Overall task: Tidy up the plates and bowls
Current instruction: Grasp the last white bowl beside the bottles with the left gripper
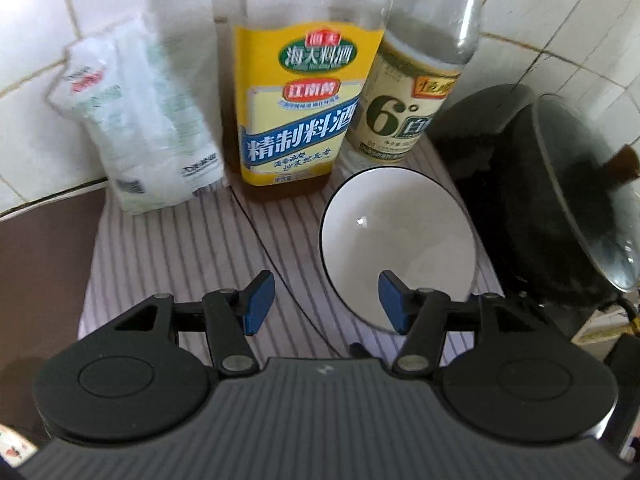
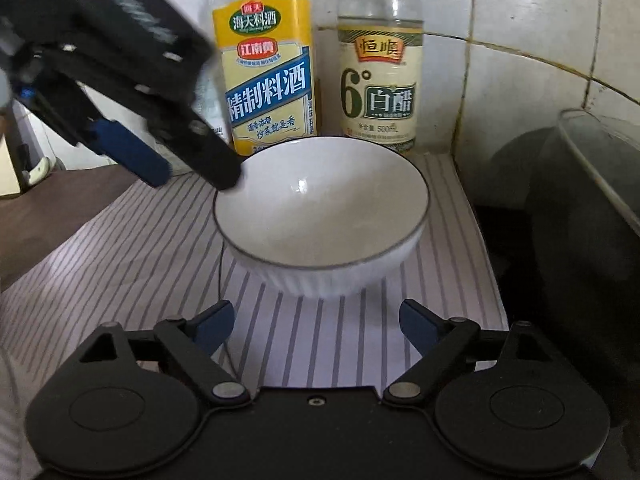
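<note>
A white bowl with a thin dark rim (image 2: 320,208) stands upright on a striped cloth (image 2: 120,264), in front of two bottles. It also shows in the left wrist view (image 1: 400,236). My left gripper (image 1: 326,304) is open, with its right finger over the bowl's near left rim. From the right wrist view the left gripper (image 2: 192,168) comes in from the upper left, one finger touching or just over the bowl's left rim. My right gripper (image 2: 316,326) is open and empty, just short of the bowl's near side.
A cooking-wine bottle with a yellow label (image 1: 296,108) and a white vinegar bottle (image 1: 404,108) stand against the tiled wall. A white packet (image 1: 148,120) leans at the left. A black pot with a glass lid (image 1: 560,208) sits at the right.
</note>
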Available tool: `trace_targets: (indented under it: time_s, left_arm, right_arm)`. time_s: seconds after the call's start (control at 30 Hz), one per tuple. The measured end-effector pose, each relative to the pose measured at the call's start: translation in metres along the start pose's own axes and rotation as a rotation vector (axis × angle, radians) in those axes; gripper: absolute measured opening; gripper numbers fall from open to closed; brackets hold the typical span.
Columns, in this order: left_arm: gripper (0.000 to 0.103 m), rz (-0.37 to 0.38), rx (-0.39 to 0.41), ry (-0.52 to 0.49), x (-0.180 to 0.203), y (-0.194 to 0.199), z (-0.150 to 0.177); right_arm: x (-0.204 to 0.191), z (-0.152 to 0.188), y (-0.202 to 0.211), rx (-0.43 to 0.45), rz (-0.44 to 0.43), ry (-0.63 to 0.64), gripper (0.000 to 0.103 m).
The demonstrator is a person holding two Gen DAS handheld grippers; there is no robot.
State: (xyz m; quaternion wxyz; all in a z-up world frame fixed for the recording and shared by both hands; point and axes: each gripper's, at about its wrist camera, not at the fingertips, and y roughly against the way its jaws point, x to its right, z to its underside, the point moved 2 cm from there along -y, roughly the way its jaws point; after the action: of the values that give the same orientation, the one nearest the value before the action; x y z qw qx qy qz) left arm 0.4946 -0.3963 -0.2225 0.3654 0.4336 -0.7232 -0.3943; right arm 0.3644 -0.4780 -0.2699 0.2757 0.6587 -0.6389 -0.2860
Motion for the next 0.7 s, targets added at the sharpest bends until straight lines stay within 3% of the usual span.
trace_targets:
  time_s: [0.2, 0.3, 0.43, 0.57, 0.7]
  left_arm:
    - [0.052, -0.023, -0.039, 0.041, -0.005, -0.035, -0.005]
    - [0.026, -0.010, -0.051, 0.051, -0.008, -0.043, -0.005]
    - [0.009, 0.037, -0.055, 0.076, -0.008, -0.047, -0.004]
    - [0.009, 0.004, -0.048, -0.011, 0.004, -0.043, -0.003]
    - [0.010, 0.012, -0.054, -0.020, 0.009, -0.028, 0.002]
  right_arm:
    - [-0.002, -0.011, -0.014, 0.035, -0.004, 0.010, 0.092]
    - [0.000, -0.014, -0.019, 0.044, 0.006, 0.010, 0.092]
    - [0.001, -0.015, -0.021, 0.060, 0.003, 0.026, 0.092]
    - [0.003, -0.015, -0.023, 0.059, 0.005, 0.045, 0.092]
    - [0.001, -0.016, -0.015, 0.056, 0.007, 0.031, 0.092]
